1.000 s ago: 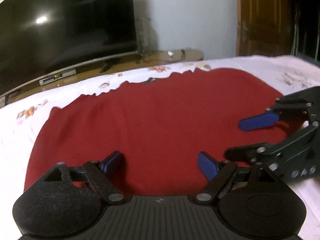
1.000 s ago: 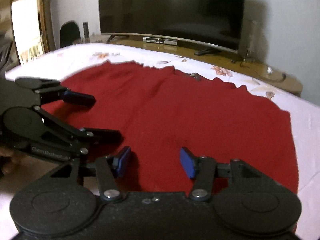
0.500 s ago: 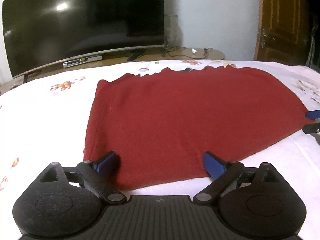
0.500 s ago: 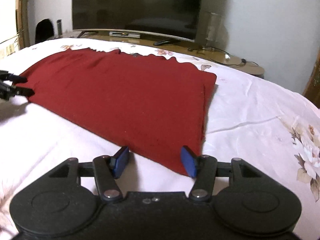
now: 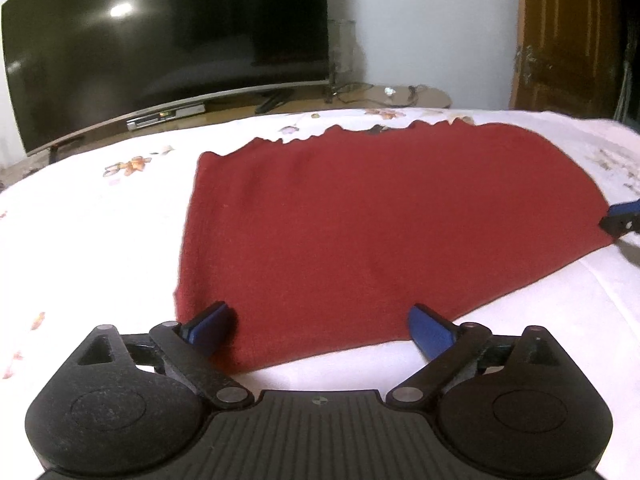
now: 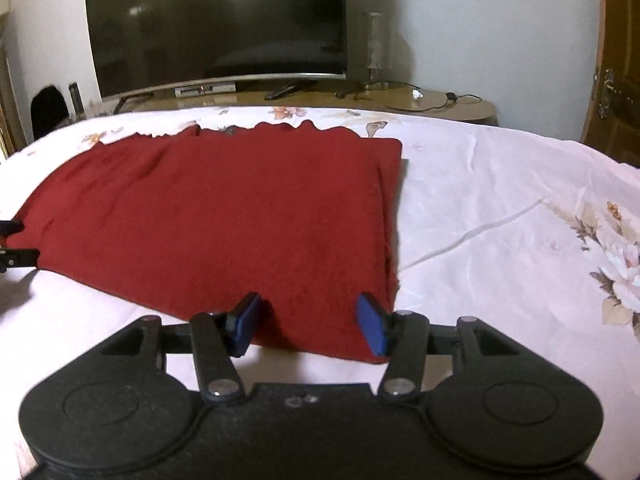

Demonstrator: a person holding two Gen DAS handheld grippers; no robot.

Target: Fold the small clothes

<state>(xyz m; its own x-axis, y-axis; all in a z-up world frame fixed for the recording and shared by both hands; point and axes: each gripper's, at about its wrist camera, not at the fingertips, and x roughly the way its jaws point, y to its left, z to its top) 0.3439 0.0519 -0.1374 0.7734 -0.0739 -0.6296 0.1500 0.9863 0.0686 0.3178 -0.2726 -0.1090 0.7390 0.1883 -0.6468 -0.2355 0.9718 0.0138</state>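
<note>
Left wrist view shows the red cloth (image 5: 384, 232) lying flat on the white bed (image 5: 92, 240), in front of the TV (image 5: 160, 48). It looks soft, light and floppy, so grab its near corners. Left claw (image 5: 320, 330) is opening wide, holding nothing. Right claw (image 6: 308, 326) is closing around the near right corner, not pinching yet.

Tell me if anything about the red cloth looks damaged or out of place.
The red cloth lies flat on the floral bedsheet. Only its far edge stands out: it is jagged and wavy, not straight; whether frayed or torn is unclear. Nothing is spilled.
</note>
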